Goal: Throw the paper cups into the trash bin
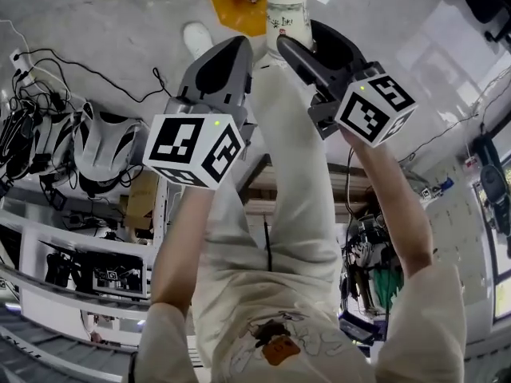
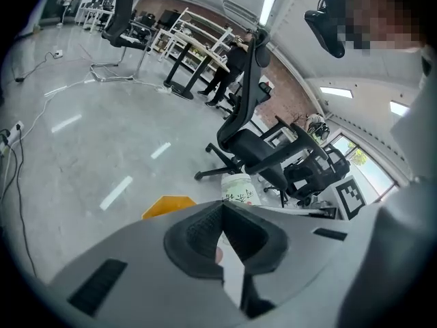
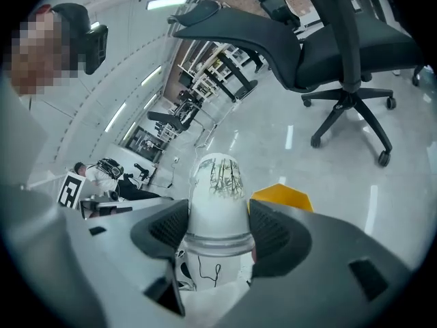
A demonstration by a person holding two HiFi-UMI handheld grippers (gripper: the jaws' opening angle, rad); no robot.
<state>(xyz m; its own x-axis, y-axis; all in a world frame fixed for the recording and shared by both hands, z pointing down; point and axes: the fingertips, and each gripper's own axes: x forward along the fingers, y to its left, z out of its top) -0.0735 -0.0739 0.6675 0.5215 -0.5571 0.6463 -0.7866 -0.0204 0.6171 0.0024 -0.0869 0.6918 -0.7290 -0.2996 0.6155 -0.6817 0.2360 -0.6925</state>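
A white paper cup (image 1: 287, 21) with dark printed artwork is clamped between the jaws of my right gripper (image 1: 302, 45). The jaws hold it near its rim and its base points away from me. In the right gripper view the cup (image 3: 217, 197) fills the gap of the right gripper (image 3: 217, 229). Just beyond it on the floor stands the yellow trash bin (image 1: 226, 10), holding a few small items. The bin (image 3: 283, 198) lies right of the cup there. My left gripper (image 1: 231, 54) hangs beside it, jaws shut and empty. From the left gripper (image 2: 220, 214) I see cup (image 2: 240, 188) and bin (image 2: 167, 206).
Black office chairs (image 3: 341, 60) stand on the glossy grey floor (image 2: 82, 149) past the bin. Cables (image 1: 96, 74) trail on the floor at left, next to a shelf with headsets (image 1: 104, 146). The person's leg (image 1: 291, 182) and white shoe (image 1: 196, 38) are under the grippers.
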